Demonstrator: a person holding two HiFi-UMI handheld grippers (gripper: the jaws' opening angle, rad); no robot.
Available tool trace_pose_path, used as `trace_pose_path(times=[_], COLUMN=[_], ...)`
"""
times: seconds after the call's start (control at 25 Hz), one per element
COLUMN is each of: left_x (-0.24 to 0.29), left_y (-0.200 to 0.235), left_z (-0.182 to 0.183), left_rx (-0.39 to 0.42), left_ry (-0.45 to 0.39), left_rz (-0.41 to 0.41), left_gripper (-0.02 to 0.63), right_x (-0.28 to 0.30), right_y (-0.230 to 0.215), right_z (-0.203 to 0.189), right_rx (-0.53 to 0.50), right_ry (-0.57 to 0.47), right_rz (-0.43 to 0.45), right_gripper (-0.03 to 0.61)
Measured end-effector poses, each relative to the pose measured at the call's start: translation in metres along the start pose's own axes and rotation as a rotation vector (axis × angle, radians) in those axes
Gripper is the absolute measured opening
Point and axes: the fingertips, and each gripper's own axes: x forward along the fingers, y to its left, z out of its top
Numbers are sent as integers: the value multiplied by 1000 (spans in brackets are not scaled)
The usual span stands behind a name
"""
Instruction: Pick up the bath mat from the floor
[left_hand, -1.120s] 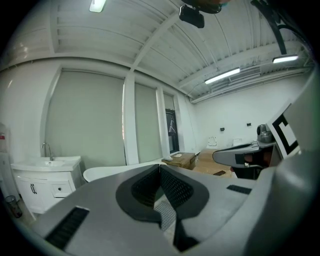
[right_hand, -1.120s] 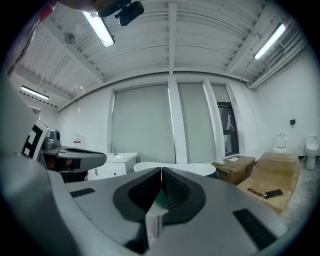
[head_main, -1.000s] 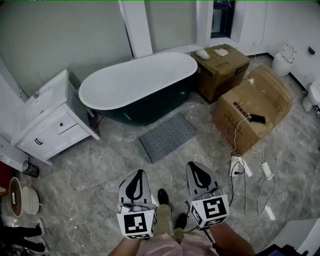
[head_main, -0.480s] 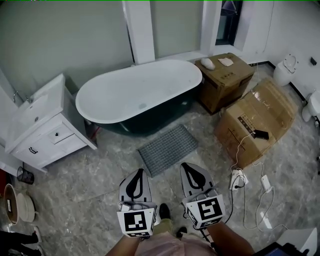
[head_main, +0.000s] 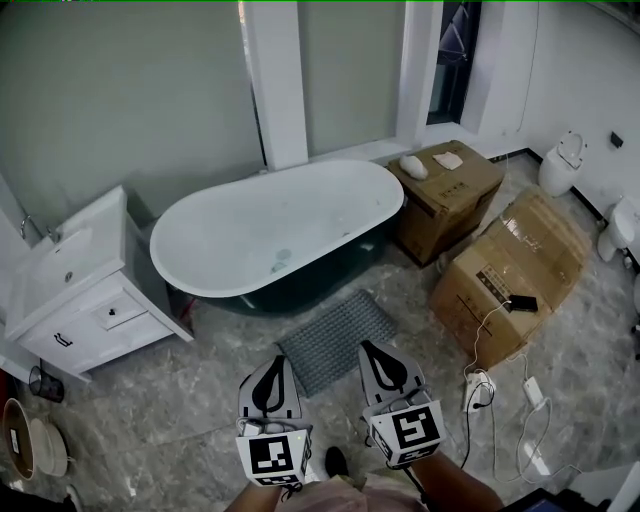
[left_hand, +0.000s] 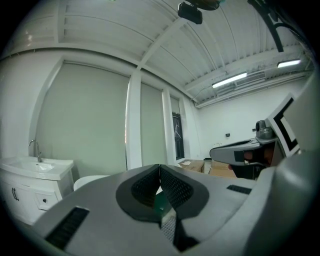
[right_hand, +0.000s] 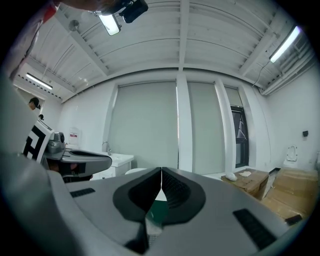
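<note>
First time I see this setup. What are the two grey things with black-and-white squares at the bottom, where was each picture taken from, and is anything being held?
There is no robot: a person holds a two-jaw gripper in each hand. The room picture comes from a camera on the person's head; the left gripper and right gripper, each with its marker cube, show at the bottom. The other two pictures come from cameras riding on the grippers, looking along their jaws. Both pairs of jaws are together with nothing between them, so nothing is held. On the grey marbled floor, the grey textured rectangular bath mat lies untouched ahead of the grippers, beside the oval bathtub, white inside and dark outside.
</note>
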Motion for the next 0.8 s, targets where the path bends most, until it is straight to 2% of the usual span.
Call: trace_pose_path(times=[0.2, 0.4, 0.8], left_x=[16, 31, 69], left_y=[14, 17, 19], left_z=[-9, -14, -19], left_rx=[-23, -7, -7], left_ry=[11, -6, 21], left_rz=[-9, -17, 24], left_gripper=[25, 25, 25], right_x=[7, 16, 48], right_y=[-18, -32, -55], right_z=[-7, -10, -17], right_rx=[2, 4, 17], right_ry=[23, 32, 41], right_rz=[-59, -86, -44], right_gripper=[17, 17, 17])
